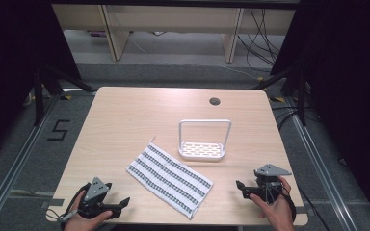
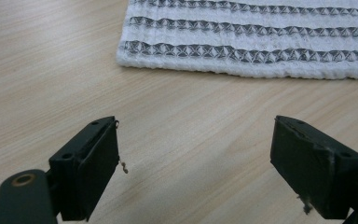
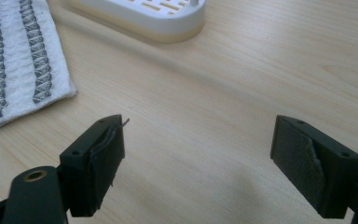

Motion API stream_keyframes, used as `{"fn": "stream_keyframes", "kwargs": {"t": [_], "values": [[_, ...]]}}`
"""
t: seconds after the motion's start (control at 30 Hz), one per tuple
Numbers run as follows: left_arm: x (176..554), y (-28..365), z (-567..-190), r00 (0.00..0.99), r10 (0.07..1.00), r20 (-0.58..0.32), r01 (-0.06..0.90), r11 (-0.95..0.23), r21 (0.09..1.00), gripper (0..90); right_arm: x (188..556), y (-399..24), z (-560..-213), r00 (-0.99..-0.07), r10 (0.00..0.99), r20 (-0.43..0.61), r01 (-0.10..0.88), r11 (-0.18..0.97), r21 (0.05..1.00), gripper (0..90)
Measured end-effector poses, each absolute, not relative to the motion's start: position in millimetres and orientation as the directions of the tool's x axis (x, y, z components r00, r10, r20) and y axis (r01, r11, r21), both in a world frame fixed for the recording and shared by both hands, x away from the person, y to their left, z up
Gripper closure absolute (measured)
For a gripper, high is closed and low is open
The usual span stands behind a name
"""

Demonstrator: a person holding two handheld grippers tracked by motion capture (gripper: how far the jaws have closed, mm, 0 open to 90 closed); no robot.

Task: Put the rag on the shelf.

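High view looks down from the near edge of the table (image 1: pixel 125 110); both gripper views sit low, sharing the striped towel (image 1: pixel 169 179).

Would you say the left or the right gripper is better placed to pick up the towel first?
Probably left: the left gripper, jaws open, faces the towel edge straight ahead. The right gripper sees the towel off to one side.

Light wooden table (image 1: pixel 125 120), striped towel (image 1: pixel 169 179) lying flat, white rack (image 1: pixel 202 150) beside it

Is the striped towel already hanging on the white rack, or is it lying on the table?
Lying on the table. The striped towel lies flat and diagonal on the wood, beside the white rack, whose bar is bare.
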State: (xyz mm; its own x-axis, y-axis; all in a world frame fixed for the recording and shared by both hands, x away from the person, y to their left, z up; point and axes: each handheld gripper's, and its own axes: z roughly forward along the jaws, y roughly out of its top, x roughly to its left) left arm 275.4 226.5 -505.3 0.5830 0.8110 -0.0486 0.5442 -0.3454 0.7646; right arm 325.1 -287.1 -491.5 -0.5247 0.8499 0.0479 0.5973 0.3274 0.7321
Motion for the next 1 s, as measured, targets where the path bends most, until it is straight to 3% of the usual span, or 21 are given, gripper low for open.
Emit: {"fn": "stream_keyframes", "kwargs": {"t": [0.5,0.7,1.0], "values": [[274.0,219.8,-502.1,0.597,0.801,-0.036,0.523,-0.355,0.775,15.0,322.3,-284.1,-489.4,-0.489,0.870,0.068,0.610,0.285,0.739,21.4],[269.5,208.3,-499.7,0.615,0.785,-0.070,0.506,-0.326,0.799,15.8,323.1,-284.1,-487.7,-0.516,0.855,0.061,0.585,0.300,0.754,23.9],[261.6,186.5,-496.6,0.685,0.725,-0.071,0.483,-0.379,0.789,18.3,320.5,-272.7,-485.4,-0.548,0.833,0.077,0.569,0.304,0.764,28.5]]}}
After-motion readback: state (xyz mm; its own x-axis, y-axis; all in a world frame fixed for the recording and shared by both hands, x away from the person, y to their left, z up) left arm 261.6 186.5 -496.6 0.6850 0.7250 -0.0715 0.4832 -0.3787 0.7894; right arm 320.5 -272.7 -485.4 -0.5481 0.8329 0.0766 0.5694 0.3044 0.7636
